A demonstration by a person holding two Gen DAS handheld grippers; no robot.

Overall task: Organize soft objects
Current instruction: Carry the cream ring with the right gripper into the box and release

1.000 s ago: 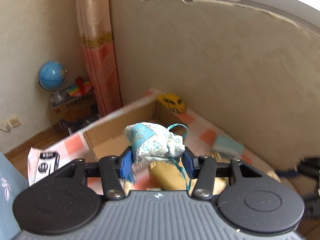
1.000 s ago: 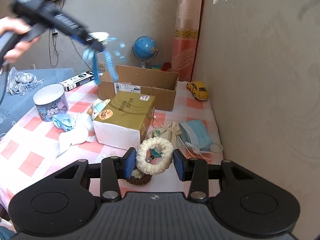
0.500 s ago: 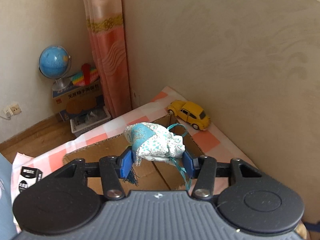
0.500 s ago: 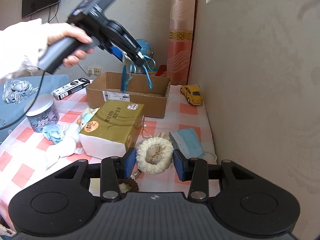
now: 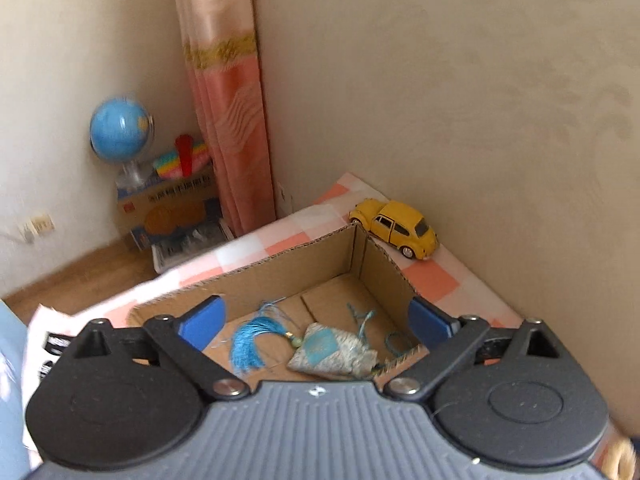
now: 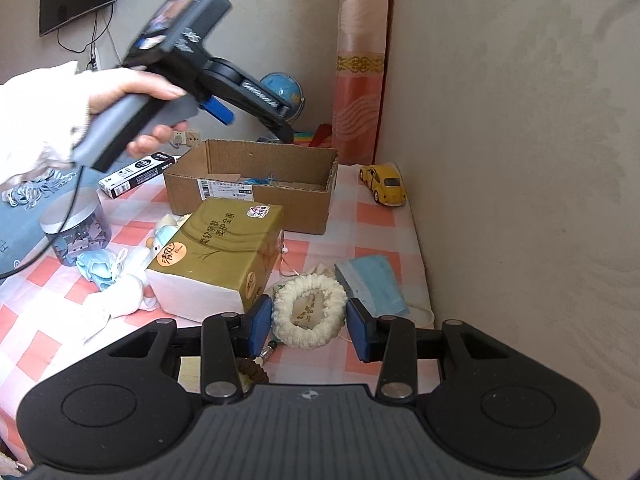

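My left gripper (image 5: 316, 312) hangs over the open cardboard box (image 5: 296, 264), its jaws opening wide with nothing between the pads. The floral blue-and-white sachet (image 5: 332, 350) and its blue tassel (image 5: 250, 340) lie loose on the box floor below. In the right wrist view a hand holds that left gripper (image 6: 252, 120) above the box (image 6: 256, 196). My right gripper (image 6: 306, 320) is shut on a white fluffy scrunchie (image 6: 310, 338), held just above the checked tablecloth, nearer than the box.
A yellow toy car (image 6: 384, 184) stands by the wall, right of the box. A gold tissue box (image 6: 224, 252), a blue face mask (image 6: 370, 284), a clear jar (image 6: 76, 228), white cloth (image 6: 116, 304) and a black-and-white carton (image 6: 136, 172) lie around on the table.
The left gripper moved over the box and down, then its jaws spread and the sachet fell into the box. The right gripper kept its hold on the scrunchie and shifted slightly.
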